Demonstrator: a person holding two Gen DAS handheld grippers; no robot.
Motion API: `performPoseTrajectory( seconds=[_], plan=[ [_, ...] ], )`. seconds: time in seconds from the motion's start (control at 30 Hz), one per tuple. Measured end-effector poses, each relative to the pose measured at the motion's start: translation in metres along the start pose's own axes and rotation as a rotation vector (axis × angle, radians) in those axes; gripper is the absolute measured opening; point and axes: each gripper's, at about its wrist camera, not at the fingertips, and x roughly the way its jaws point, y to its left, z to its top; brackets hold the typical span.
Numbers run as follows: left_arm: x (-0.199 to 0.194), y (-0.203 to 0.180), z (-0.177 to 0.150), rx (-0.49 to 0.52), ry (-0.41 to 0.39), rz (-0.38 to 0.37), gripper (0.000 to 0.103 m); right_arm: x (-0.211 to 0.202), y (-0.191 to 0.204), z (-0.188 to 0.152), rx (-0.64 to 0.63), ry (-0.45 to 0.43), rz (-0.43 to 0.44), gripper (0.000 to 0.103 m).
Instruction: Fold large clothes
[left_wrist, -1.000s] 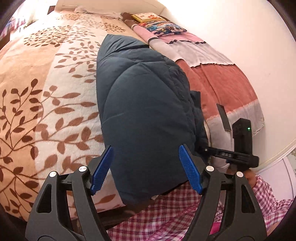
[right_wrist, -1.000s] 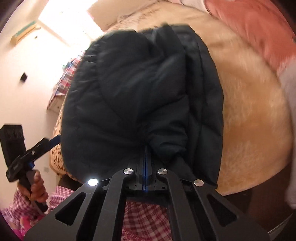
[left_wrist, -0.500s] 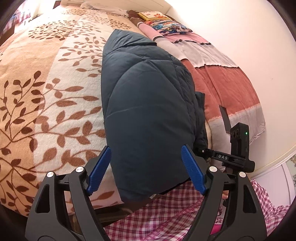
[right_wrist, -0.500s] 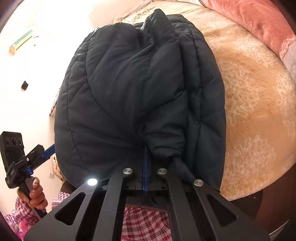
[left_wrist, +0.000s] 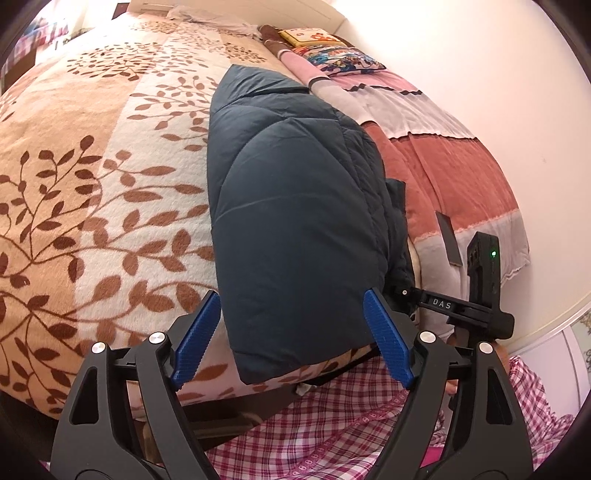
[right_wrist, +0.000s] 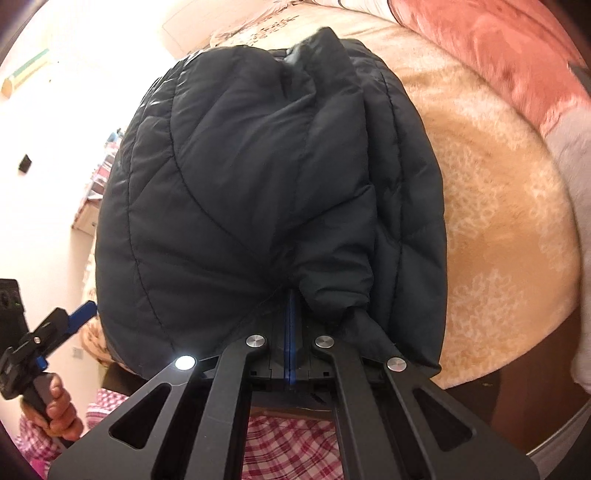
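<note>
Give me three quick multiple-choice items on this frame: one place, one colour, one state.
1. Where does the jacket lie?
A on the bed
B on the floor
C on a chair

2. What colour are the pads of the left fingers?
A red
B blue
C white

3. How do the right gripper's fingers stand?
A wide apart
B shut together
C half open

Key: 1 A, it rests on the leaf-patterned blanket; 2 B, both pads show blue; 3 B, no gap shows between them.

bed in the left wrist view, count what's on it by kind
puffer jacket: 1
blankets: 2, the leaf-print blanket and the striped pink blanket
patterned cushions: 2
total: 5
</note>
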Motion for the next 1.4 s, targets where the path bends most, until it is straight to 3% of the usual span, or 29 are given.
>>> performPoseTrajectory(
  seconds=[0.13, 0.17, 0.23, 0.27, 0.3, 0.37, 0.53, 0.8, 1.07, 1.4],
  plan=[
    [0.003, -0.002, 0.007, 0.003, -0.008, -0.005, 0.079, -0.021, 0.012, 0.000, -0.010, -0.042, 0.000, 0.004],
    [0.005, -0.001, 0.010, 0.006, -0.006, 0.000, 0.079, -0.030, 0.013, 0.000, -0.012, -0.067, 0.014, 0.010],
    [0.011, -0.001, 0.014, 0.011, -0.002, 0.009, 0.079, -0.049, 0.013, 0.005, -0.017, -0.122, 0.036, 0.034],
    [0.013, 0.000, 0.016, 0.011, 0.000, 0.012, 0.079, -0.057, 0.012, 0.009, -0.013, -0.152, 0.032, 0.058],
    [0.017, 0.000, 0.018, 0.009, 0.002, 0.019, 0.079, -0.061, 0.011, 0.011, -0.008, -0.172, 0.013, 0.076],
    [0.022, 0.002, 0.020, 0.000, 0.007, 0.026, 0.079, -0.066, 0.006, 0.020, -0.006, -0.216, -0.011, 0.077],
    [0.037, 0.003, 0.022, 0.007, 0.036, 0.053, 0.079, -0.048, -0.006, 0.031, 0.040, -0.168, 0.006, 0.079],
    [0.051, -0.004, 0.024, 0.044, 0.043, 0.082, 0.092, -0.024, -0.020, 0.033, 0.053, -0.119, 0.018, 0.086],
    [0.058, -0.009, 0.026, 0.074, 0.047, 0.110, 0.097, -0.016, -0.029, 0.045, 0.056, -0.092, 0.057, 0.091],
    [0.064, -0.006, 0.025, 0.071, 0.053, 0.123, 0.099, -0.023, -0.026, 0.045, 0.010, -0.115, -0.003, 0.095]
  ],
)
